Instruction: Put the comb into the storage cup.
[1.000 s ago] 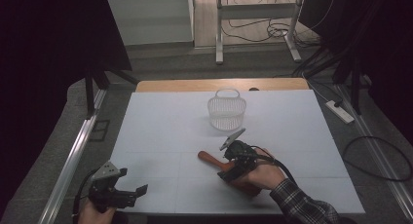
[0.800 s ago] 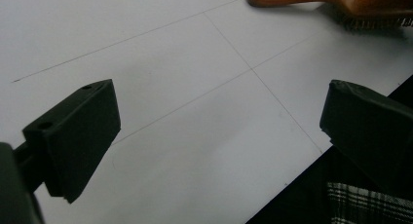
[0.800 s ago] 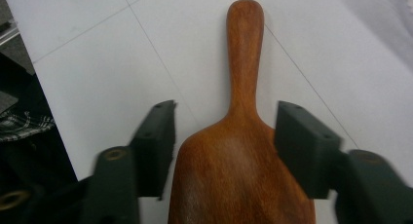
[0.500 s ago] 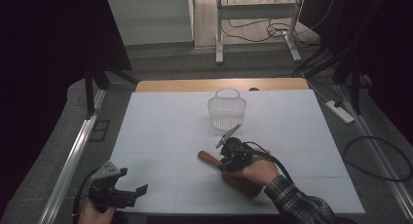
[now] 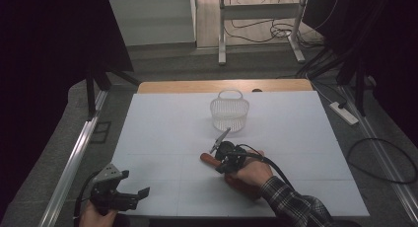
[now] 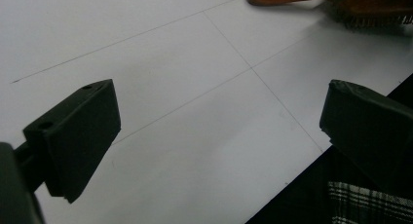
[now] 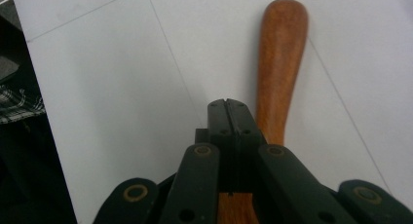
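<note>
1. Tool work first, from the high view: the right tool point(image 5: 223, 157) sits low over the middle of the white worktop point(image 5: 162, 118), directly above a wooden hairbrush point(image 5: 207, 158) that lies flat there. Its jaws have just been closing and are now pressed together. The reddish handle pokes out toward the left, well short of the wire basket point(image 5: 229, 111) standing farther back, which looks like the likely destination.
2. Same view: the left tool point(image 5: 129, 196) waits at the near left corner, away from the brush, probably parked so it stays out of the way.
3. Left gripper view: its jaws stand wide apart with bare worktop between them, grasping nothing. The brush's handle end and bristles show at the top edge, far off.
4. Right gripper view: the jaws meet tip to tip, and the handle point(image 7: 281, 58) runs on past them, just to their right. The clench seems to have missed or slid off the handle, so I judge the brush is not held.
</note>
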Action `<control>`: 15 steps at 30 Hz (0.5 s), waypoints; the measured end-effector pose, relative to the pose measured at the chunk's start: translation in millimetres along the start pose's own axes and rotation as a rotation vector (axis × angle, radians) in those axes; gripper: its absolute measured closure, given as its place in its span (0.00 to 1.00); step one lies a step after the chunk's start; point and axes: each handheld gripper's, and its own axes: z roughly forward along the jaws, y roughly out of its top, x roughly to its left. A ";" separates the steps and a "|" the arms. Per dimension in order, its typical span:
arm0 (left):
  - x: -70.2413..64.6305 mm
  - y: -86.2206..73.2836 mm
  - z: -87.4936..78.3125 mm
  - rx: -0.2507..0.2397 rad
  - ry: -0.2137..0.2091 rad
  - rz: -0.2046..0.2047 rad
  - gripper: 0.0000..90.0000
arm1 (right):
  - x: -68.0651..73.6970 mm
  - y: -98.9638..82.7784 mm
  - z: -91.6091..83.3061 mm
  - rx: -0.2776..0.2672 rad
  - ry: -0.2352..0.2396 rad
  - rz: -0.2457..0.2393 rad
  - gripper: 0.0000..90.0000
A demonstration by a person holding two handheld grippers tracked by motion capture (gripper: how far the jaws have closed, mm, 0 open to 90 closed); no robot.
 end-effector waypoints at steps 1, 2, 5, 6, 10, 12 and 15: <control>0.0 0.0 0.0 0.000 0.000 0.000 0.03 | -0.1 0.7 2.1 0.006 -0.002 -0.005 1.00; 0.0 0.0 0.0 0.000 0.000 0.000 0.03 | 0.0 1.4 4.2 0.013 -0.002 -0.008 1.00; 0.0 0.0 -0.1 0.000 0.001 0.001 0.03 | 1.1 3.0 11.4 0.034 -0.004 -0.022 1.00; -0.1 0.0 0.0 0.000 0.001 0.001 0.03 | 1.7 3.4 12.7 0.039 -0.005 -0.023 1.00; -0.3 0.1 0.1 0.001 0.004 0.002 0.03 | 2.8 4.5 18.5 0.059 -0.010 -0.030 1.00; -0.3 0.1 0.1 0.002 0.004 0.003 0.03 | 1.6 4.6 21.7 0.069 -0.016 -0.037 1.00; -0.2 0.0 0.0 0.001 0.003 0.002 0.03 | -0.4 4.7 24.5 0.076 -0.028 -0.031 1.00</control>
